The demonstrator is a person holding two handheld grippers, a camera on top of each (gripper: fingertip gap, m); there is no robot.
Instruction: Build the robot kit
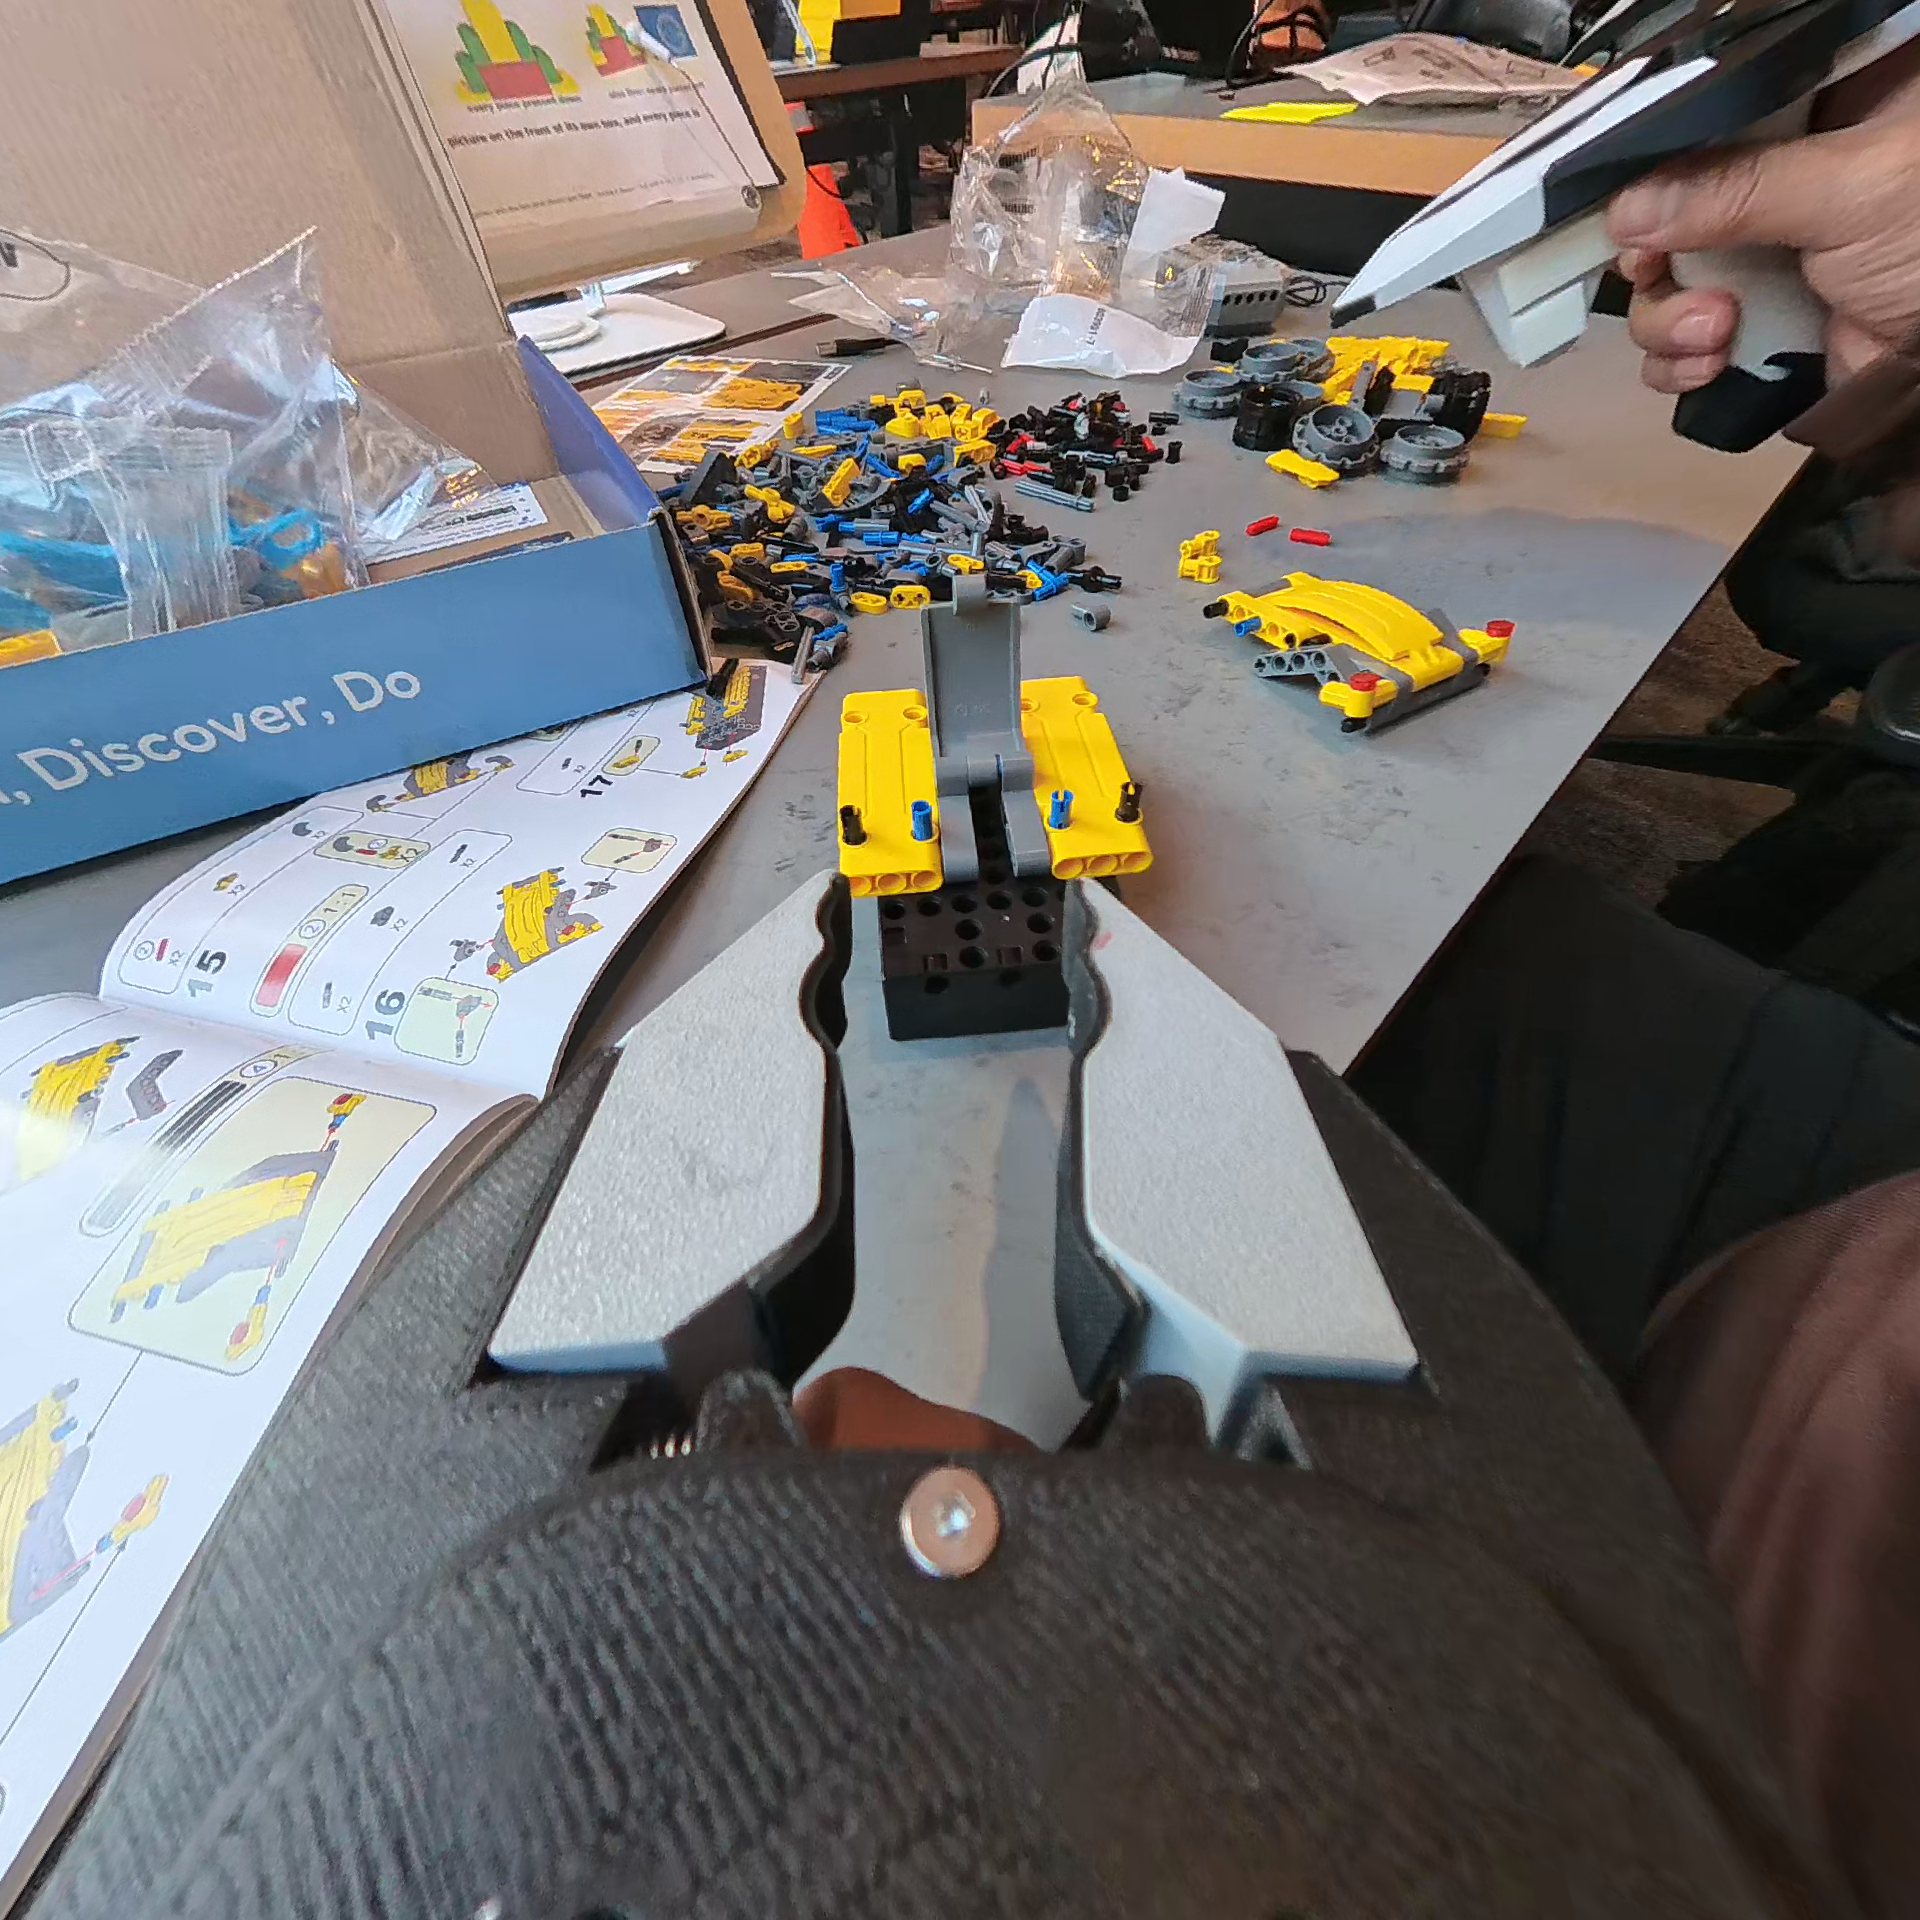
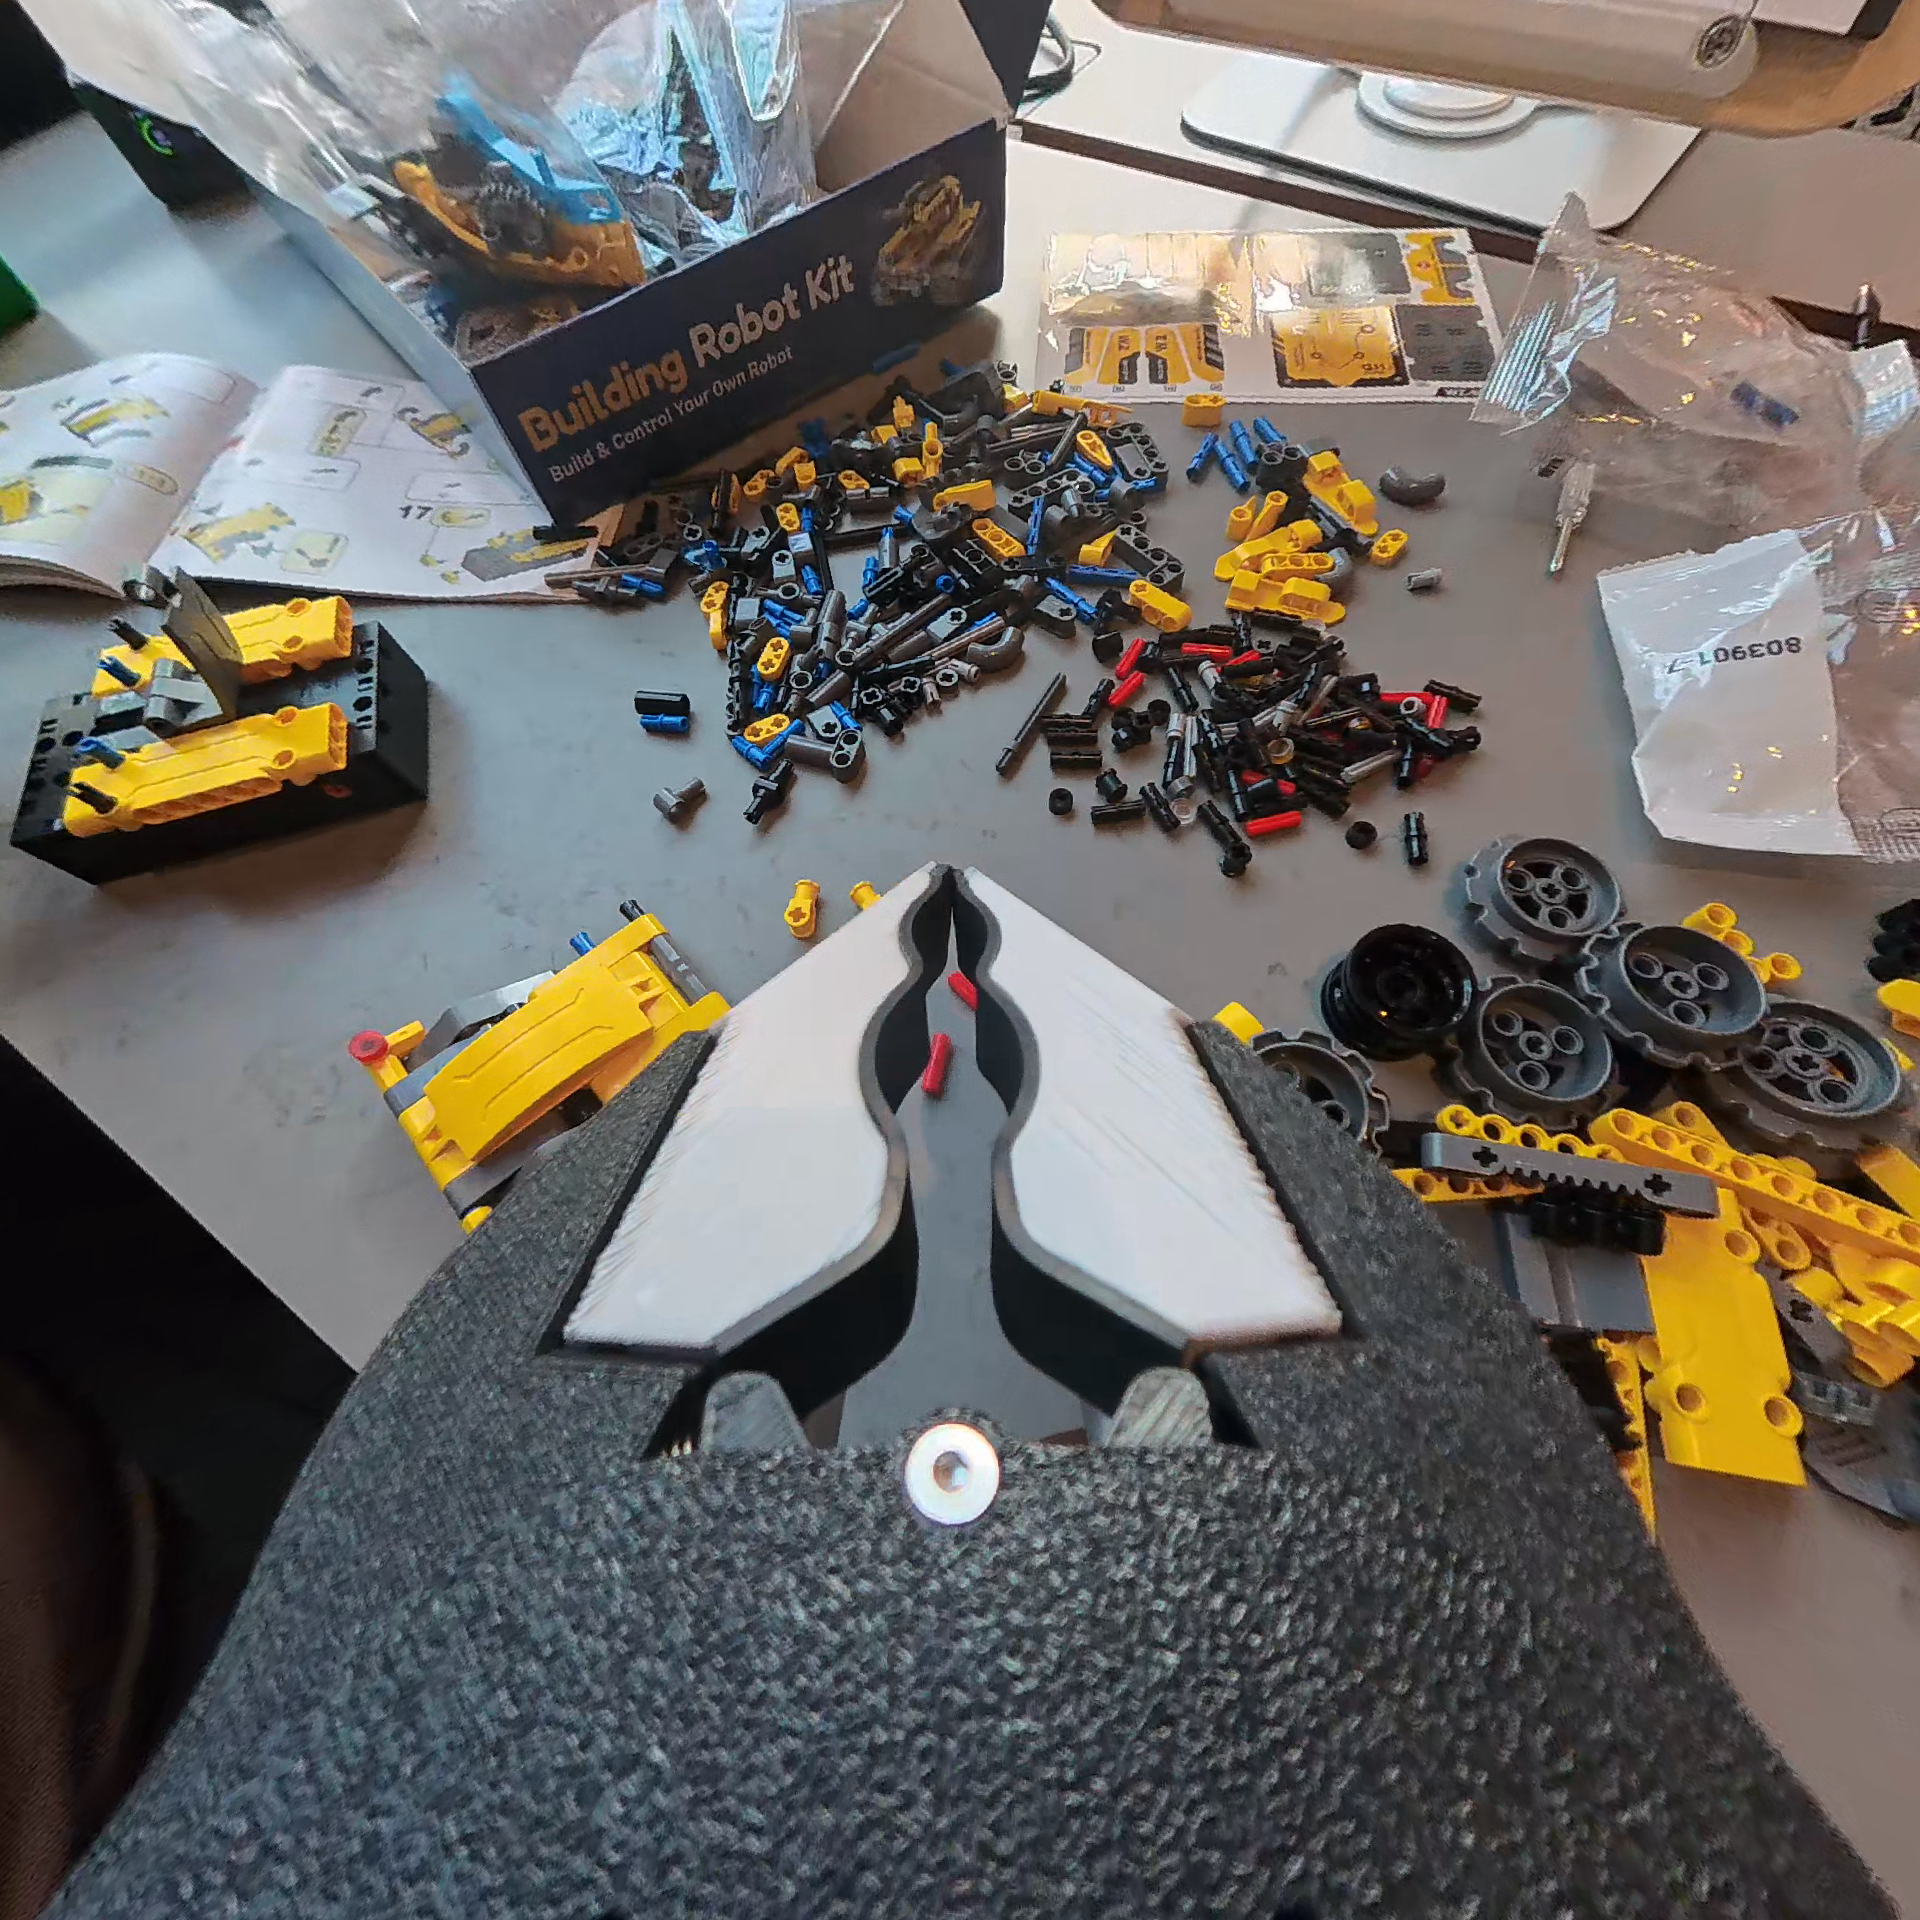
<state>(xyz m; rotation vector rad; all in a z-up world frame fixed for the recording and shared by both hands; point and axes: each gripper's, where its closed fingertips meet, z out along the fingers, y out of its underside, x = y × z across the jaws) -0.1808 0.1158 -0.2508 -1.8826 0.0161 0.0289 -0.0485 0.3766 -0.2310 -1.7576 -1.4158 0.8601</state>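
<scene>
In the left wrist view a black pin-hole block point(image 1: 977, 966) carrying two yellow panels point(image 1: 888, 774) and a grey upright piece point(image 1: 971, 665) stands on the grey table point(image 1: 1299, 831). My left gripper point(image 1: 961, 894) is open, with its fingertips on either side of the block's near end. A strip of table shows between the left pad point(image 1: 831, 935) and the block. The same block point(image 2: 208, 748) shows at far left in the right wrist view. My right gripper point(image 2: 951, 873) is shut, tips together above the table. Two red pins point(image 2: 938, 1063) lie on the table below it. It also shows in the left wrist view point(image 1: 1351, 303), in a hand.
A blue kit box point(image 1: 343, 665) with bags and an open instruction booklet point(image 1: 312, 987) lie to the left. A pile of small parts point(image 2: 987, 603), grey wheels point(image 2: 1662, 987) and a yellow curved sub-assembly point(image 2: 520, 1049) surround the right gripper. The table edge point(image 1: 1558, 831) runs along the right. The grippers' ends are close to 30 centimeters from one another.
</scene>
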